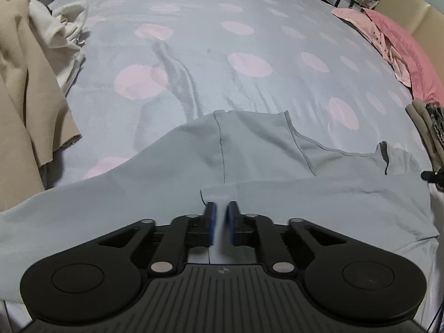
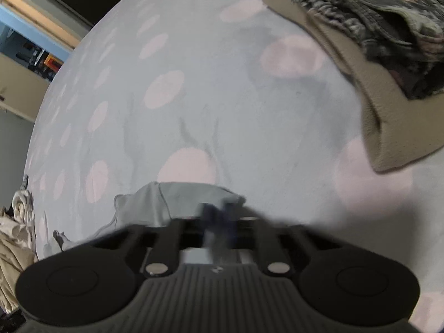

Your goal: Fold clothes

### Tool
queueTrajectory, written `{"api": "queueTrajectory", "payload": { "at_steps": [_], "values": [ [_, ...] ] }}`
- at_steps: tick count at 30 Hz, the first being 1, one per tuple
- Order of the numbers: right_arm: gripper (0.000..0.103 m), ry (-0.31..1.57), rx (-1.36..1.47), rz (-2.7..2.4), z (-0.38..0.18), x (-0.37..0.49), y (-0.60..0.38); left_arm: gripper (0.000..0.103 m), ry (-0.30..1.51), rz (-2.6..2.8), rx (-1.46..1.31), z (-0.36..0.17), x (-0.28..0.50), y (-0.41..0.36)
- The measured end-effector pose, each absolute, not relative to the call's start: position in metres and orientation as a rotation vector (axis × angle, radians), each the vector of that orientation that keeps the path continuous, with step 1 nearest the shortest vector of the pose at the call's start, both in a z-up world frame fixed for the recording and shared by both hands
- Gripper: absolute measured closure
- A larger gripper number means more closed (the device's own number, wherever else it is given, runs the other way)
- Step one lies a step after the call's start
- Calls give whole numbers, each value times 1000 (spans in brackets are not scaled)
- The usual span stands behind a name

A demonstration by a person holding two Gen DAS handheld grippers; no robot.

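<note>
A pale grey-blue garment (image 1: 249, 161) lies spread across the near part of the bed, with a centre seam and a neckline edge showing. My left gripper (image 1: 221, 208) is shut on a fold of this garment at its near edge. My right gripper (image 2: 219, 211) is shut on another bunched part of the same garment (image 2: 172, 199), seen blurred in the right wrist view. The fabric drapes left from the right gripper's jaws.
The bed has a light blue cover with pink dots (image 1: 222, 41). A beige garment (image 1: 25, 88) and white cloth (image 1: 66, 30) lie at the left. Pink clothes (image 1: 388, 44) lie far right. Folded beige and dark patterned clothes (image 2: 383, 55) are stacked to the right.
</note>
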State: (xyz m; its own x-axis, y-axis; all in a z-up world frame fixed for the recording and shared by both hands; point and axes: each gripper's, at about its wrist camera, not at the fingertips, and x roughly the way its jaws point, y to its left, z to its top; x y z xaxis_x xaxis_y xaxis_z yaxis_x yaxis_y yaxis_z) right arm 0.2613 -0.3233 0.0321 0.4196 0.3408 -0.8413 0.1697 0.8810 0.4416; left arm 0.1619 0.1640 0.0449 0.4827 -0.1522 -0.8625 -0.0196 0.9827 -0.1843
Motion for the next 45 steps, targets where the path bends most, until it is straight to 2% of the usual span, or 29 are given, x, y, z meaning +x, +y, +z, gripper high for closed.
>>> {"api": "queueTrajectory", "payload": {
  "at_steps": [4, 11, 13, 14, 15, 17, 22, 29, 32, 34, 36, 45],
  "values": [
    [100, 1061, 468, 16, 46, 260, -331, 99, 1043, -95, -178, 48, 161, 160],
    [98, 1066, 354, -2, 39, 260, -319, 95, 1009, -84, -173, 55, 159, 160],
    [88, 1065, 322, -3, 44, 258, -319, 88, 995, -76, -185, 59, 157, 163],
    [74, 1064, 314, 3, 47, 257, -321, 87, 992, -74, -192, 61, 155, 165],
    [67, 1062, 319, 21, 50, 254, -323, 87, 993, -73, -199, 62, 154, 166],
    [68, 1062, 333, 66, 55, 244, -329, 86, 994, -69, -202, 64, 152, 169],
    [62, 1047, 230, 148, 65, 213, -321, 84, 979, -46, -183, 75, 139, 177],
    [62, 978, 84, 188, 78, 177, -302, 78, 944, 55, -142, 110, 106, 207],
    [62, 1008, 119, 211, 83, 167, -297, 72, 911, 126, -166, 129, 85, 230],
    [60, 1011, 134, 230, 88, 159, -290, 58, 881, 171, -185, 141, 70, 245],
    [54, 1014, 134, 250, 91, 151, -281, 54, 859, 217, -200, 148, 57, 260],
    [47, 1032, 72, 308, 98, 113, -255, 52, 837, 390, -261, 140, 27, 308]
  ]
}}
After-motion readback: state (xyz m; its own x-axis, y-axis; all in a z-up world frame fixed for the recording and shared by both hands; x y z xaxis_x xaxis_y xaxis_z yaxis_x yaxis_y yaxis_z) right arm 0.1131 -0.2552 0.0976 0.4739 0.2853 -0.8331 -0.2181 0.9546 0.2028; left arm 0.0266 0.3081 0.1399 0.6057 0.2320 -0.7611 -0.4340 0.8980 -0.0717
